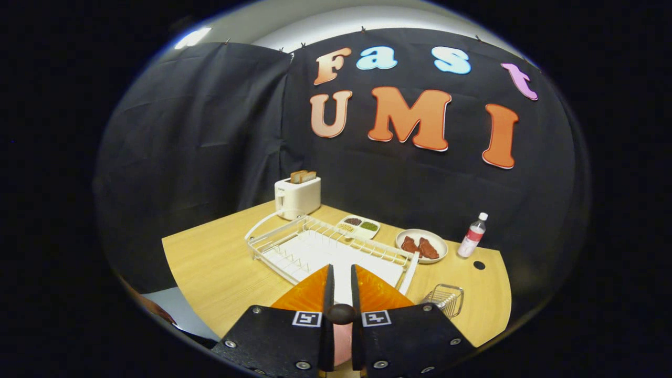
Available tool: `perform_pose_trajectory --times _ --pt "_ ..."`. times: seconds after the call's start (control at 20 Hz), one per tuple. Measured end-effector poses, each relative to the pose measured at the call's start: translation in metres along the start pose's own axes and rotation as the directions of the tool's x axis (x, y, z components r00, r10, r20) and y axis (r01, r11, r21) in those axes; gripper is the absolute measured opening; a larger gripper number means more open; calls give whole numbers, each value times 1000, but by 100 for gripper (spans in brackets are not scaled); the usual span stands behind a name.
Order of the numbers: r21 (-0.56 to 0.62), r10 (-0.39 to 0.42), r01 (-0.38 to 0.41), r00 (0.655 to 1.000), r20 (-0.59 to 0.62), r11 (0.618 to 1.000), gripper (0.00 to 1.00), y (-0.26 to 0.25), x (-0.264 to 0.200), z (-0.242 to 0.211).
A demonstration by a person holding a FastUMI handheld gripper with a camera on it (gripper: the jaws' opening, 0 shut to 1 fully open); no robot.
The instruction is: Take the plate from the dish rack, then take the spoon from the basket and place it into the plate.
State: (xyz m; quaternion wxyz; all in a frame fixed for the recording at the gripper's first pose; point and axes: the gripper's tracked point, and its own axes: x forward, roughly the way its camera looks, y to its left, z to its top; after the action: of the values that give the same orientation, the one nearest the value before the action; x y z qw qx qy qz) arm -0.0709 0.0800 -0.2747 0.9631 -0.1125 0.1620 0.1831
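My gripper (341, 268) hovers over the near end of the white wire dish rack (294, 247), whose slots hold no plate. The fingers (307, 294) stand almost together. A dark rounded end, which looks like the spoon (340, 313), is pinched between them near their base. Something pink shows through the gap below it; I cannot tell whether it is the plate. The small wire basket (445, 298) stands on the table just right of the fingers and looks empty.
On the wooden table (215, 268) beyond the rack are a white toaster (297, 195) with bread slices, a divided dish of seasonings (358, 226), a plate with pieces of meat (421, 245) and a small bottle (472, 236). A dark cable hole (479, 265) lies near the bottle.
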Motion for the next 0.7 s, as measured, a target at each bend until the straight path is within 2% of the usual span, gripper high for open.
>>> perform_pose_trajectory --times 0.3,0.5,0.7 --pt "-34 75 -77 995 -60 996 13 31 19 -59" --pt "-37 78 -82 992 -100 996 14 35 35 -87" --pt "-11 61 -63 987 -148 998 21 31 35 -95"
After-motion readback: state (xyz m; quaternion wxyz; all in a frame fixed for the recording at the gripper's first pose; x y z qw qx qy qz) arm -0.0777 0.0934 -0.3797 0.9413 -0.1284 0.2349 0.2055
